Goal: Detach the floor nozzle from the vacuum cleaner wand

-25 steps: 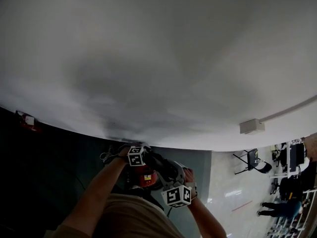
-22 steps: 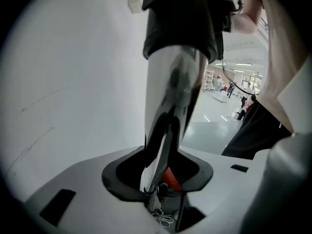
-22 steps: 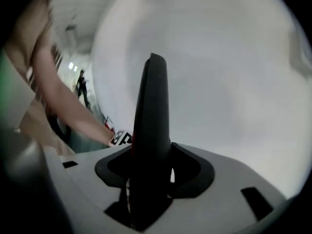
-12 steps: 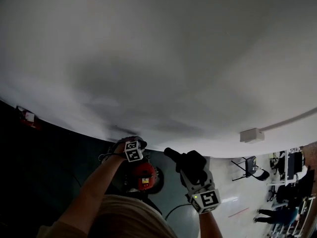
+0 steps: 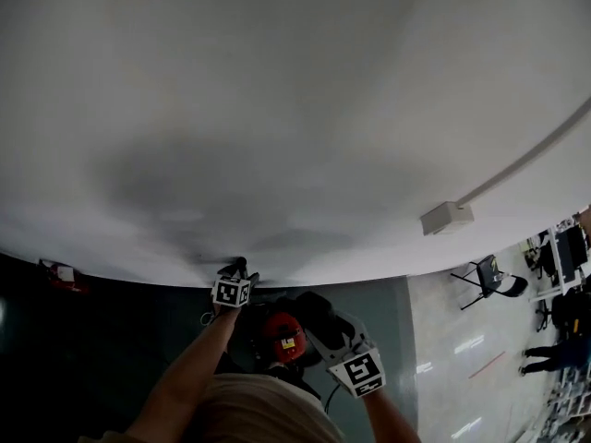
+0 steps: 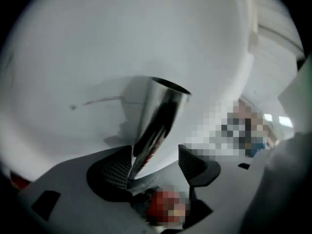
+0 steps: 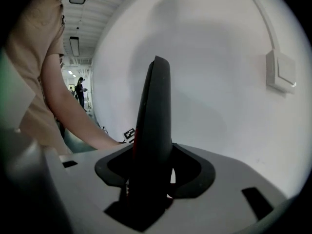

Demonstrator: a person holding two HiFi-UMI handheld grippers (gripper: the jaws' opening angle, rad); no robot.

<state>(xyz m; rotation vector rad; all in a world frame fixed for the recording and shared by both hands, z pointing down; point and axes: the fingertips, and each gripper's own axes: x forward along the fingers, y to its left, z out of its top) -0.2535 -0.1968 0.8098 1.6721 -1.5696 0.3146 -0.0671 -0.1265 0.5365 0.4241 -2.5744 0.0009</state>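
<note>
Left arm: the bare forearm (image 5: 183,378) stretches away from the person's body towards the foot of the white wall (image 5: 277,109).
Left gripper (image 6: 156,162): it is carried at the far end of that reach and tipped downward, its marker cube facing up.
Left fingers (image 6: 116,168): spread wide, having just been opening. The wand runs up between them, leaning by the left pad and clear of the right one, so nothing is clamped.
Wand (image 6: 158,116): a shiny metal tube rising from between the left fingers, its far end open and bare against the wall.
Right arm: drawn in close to the person's body, nearer than the left.
Right gripper (image 7: 151,165): angled downward, its marker cube turned towards the person.
Right fingers (image 7: 196,172): closed on the floor nozzle, one on either side of it.
Floor nozzle (image 7: 153,111): a black, tapering piece seen edge-on, standing up out of the right fingers, apart from the wand.
Vacuum body (image 5: 284,338): a red part low between the two grippers, over the dark floor (image 5: 102,340).
</note>
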